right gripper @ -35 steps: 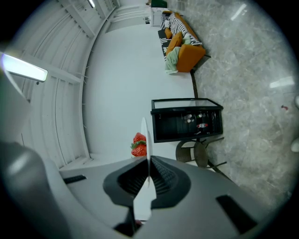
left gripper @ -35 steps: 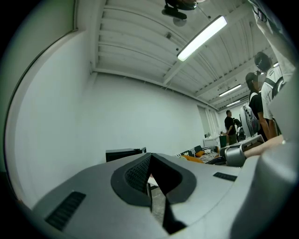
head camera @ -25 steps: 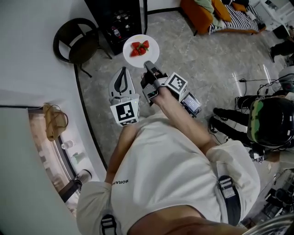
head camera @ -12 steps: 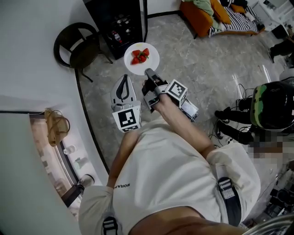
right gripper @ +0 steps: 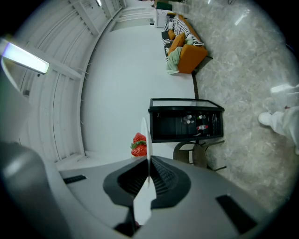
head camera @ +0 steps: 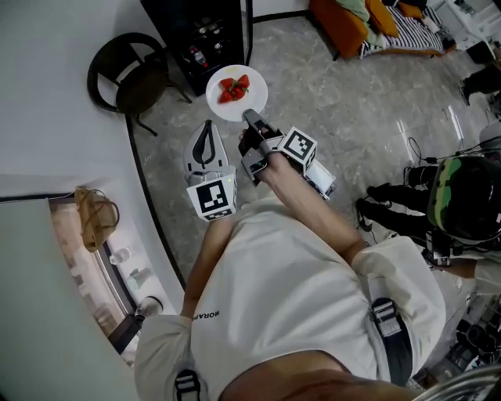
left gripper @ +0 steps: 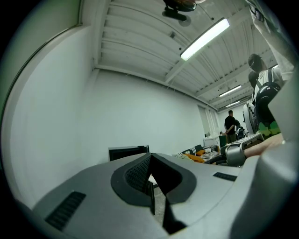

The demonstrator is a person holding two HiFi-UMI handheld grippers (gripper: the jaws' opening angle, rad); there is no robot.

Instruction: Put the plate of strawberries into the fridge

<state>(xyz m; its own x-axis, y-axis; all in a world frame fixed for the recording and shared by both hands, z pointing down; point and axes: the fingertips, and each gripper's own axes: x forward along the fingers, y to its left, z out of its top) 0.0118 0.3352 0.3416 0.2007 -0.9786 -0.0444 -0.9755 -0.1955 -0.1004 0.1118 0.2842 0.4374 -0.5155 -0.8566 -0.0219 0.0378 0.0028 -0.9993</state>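
Note:
A white plate (head camera: 238,106) with a few red strawberries (head camera: 232,88) is held out level over the floor. My right gripper (head camera: 249,118) is shut on its near rim. In the right gripper view the plate (right gripper: 145,140) shows edge-on between the pads, with the strawberries (right gripper: 139,145) to its left. Beyond it stands the black fridge (head camera: 205,37), its dark inside with bottles (right gripper: 186,120) showing. My left gripper (head camera: 206,128) hangs beside the plate's left, shut with nothing in it. Its jaws meet in the left gripper view (left gripper: 152,189).
A dark round chair (head camera: 127,72) stands left of the fridge by the curved white wall. An orange sofa (head camera: 344,19) with striped cushions lies far right. Another person in a green helmet (head camera: 462,205) is at the right, among cables on the grey stone floor.
Both grippers and the plate have sunk slightly and shifted a little. The right gripper's hold on the plate's rim is the same.

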